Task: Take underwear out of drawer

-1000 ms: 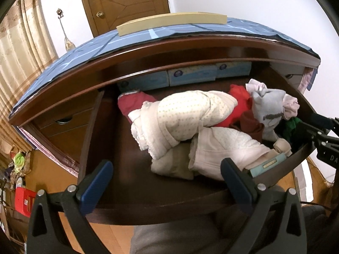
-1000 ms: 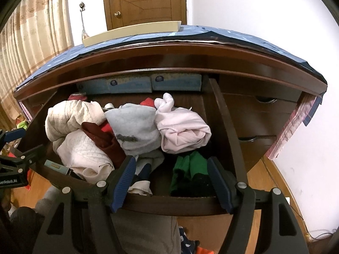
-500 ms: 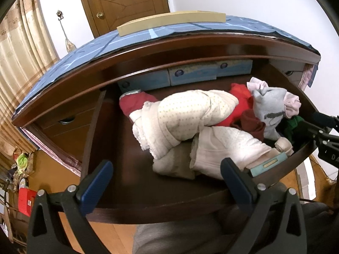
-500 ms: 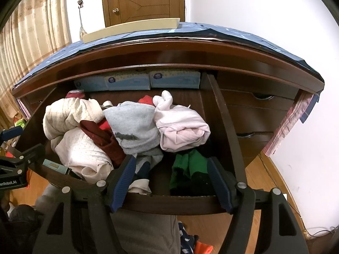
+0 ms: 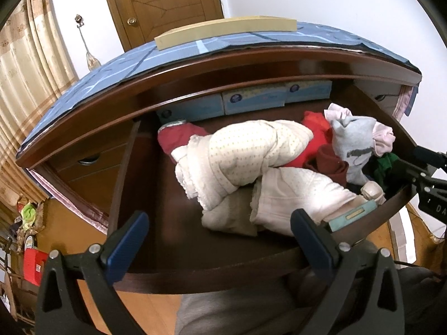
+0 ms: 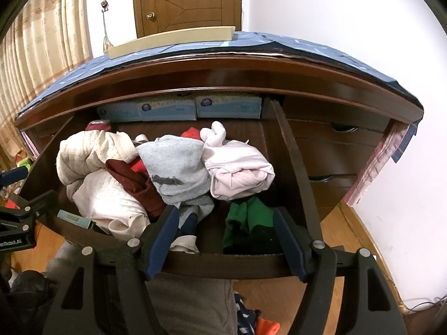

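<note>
The open drawer (image 6: 212,262) holds a heap of rolled and bundled clothing, and which tool is nearer to which bundle decides the coming pick. Going left to right across the drawer: the left part of the floor is bare wood, then comes the cream dotted roll (image 5: 245,150) lying long-axis across the drawer, with a second cream bundle (image 5: 296,195) in front of it against the front wall. The left tool (image 5: 218,243) hangs above the front edge with its jaws wide apart and nothing between them; the cream bundles lie ahead and to its right.

Further right sit a dark red piece (image 6: 131,181), the grey bundle (image 6: 178,167), the pale pink roll (image 6: 237,173) and, lowest, a green garment (image 6: 248,217). The right tool (image 6: 226,240) is also spread open and empty, poised over the front wall; the green garment lies directly between its fingers' line, the grey and pink bundles just beyond. Which of these is underwear I cannot say for sure; the right hand appears nearest to the small pieces.
</note>
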{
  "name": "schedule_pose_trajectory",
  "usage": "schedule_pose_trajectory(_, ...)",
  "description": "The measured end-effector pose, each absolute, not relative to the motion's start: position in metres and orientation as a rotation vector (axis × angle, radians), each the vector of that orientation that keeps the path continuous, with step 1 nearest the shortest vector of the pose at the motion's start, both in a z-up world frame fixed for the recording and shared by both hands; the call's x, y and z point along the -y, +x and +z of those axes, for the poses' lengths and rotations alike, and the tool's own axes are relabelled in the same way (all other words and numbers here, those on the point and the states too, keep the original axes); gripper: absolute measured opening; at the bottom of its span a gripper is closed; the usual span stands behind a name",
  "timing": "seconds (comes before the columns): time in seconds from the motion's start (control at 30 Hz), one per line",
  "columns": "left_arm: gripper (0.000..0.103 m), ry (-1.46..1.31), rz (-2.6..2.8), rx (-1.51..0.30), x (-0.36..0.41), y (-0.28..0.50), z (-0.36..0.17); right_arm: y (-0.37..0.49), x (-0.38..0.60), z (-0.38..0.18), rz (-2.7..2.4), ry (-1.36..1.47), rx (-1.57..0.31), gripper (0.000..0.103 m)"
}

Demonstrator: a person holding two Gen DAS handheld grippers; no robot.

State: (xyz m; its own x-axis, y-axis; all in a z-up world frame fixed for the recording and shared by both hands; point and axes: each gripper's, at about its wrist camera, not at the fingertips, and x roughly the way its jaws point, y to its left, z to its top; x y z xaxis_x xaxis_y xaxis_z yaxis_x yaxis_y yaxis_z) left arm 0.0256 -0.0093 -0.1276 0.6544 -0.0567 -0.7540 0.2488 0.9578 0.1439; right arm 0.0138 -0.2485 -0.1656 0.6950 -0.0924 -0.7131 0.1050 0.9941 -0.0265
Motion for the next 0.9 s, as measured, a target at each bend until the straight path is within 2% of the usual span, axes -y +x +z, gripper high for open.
schedule_pose_trajectory(0.13,0.103,0.281,-0.167,-0.825,0.014,0.023,-0.125,0.014,0.239,-0.159,-0.106,-0.034,-0.793,0.072)
schedule_pose_trajectory(0.3,0.103,0.298,-0.159,-0.768,0.015,0.018,-0.114,0.009,0.231,-0.124,-0.146,-0.08,-0.674,0.072)
schedule_pose_trajectory(0.7,0.103,0.072,-0.117,-0.592,-0.012,0.029,-0.041,0.033,0.218,-0.051,-0.271,-0.129,-0.508,0.072)
schedule_pose_trajectory(0.9,0.103,0.066,-0.109,-0.545,-0.002,0.034,-0.016,0.041,0.213,-0.025,-0.234,-0.077,-0.436,0.072)
